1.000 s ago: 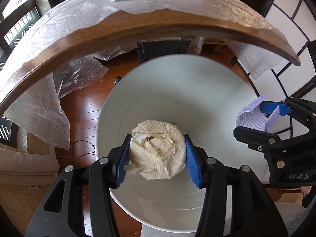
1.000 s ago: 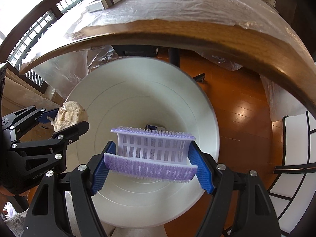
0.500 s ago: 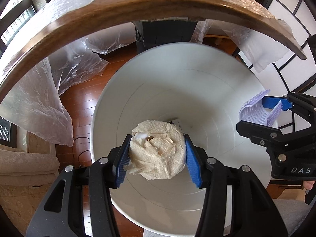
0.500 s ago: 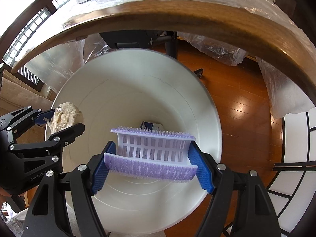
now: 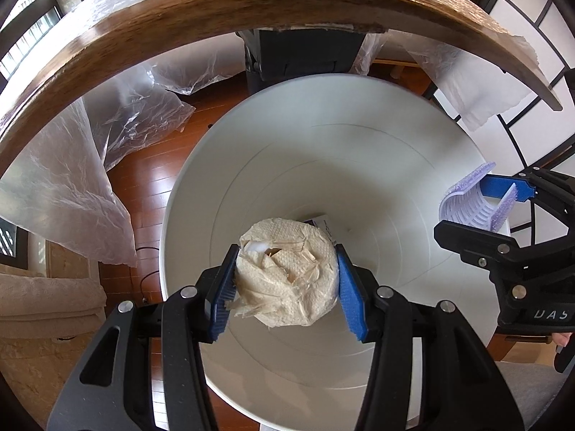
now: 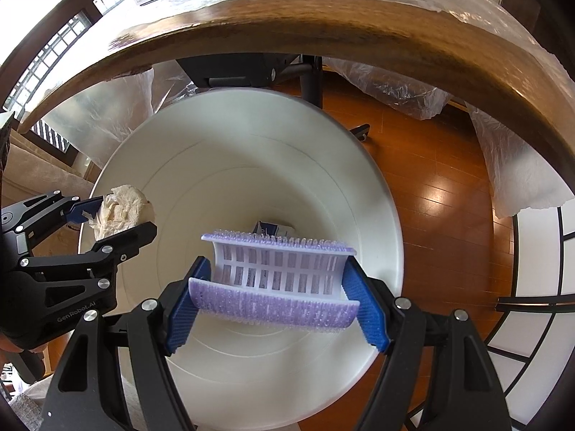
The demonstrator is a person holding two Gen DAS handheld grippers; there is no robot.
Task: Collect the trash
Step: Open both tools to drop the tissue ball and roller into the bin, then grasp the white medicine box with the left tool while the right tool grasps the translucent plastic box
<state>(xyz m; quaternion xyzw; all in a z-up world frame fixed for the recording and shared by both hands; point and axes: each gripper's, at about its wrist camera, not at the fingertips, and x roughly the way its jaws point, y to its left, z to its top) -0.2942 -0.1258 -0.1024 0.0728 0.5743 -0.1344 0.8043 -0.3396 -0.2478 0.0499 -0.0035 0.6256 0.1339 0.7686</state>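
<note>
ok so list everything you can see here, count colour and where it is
trash bin: one, white, on the floor below both grippers
paper wad: one, beige, crumpled, over the bin
bristly plastic piece: one, lilac and white, curved, over the bin
small packet: one, blue and white, at the bin's bottom
table: one, brown wood, edge arcing above the bin
plastic sheeting: clear, draped over the table, hanging to the floor
floor: reddish-brown wood planks
left gripper: black with blue pads, shut on the paper wad
right gripper: black with blue pads, shut on the bristly plastic piece
</note>
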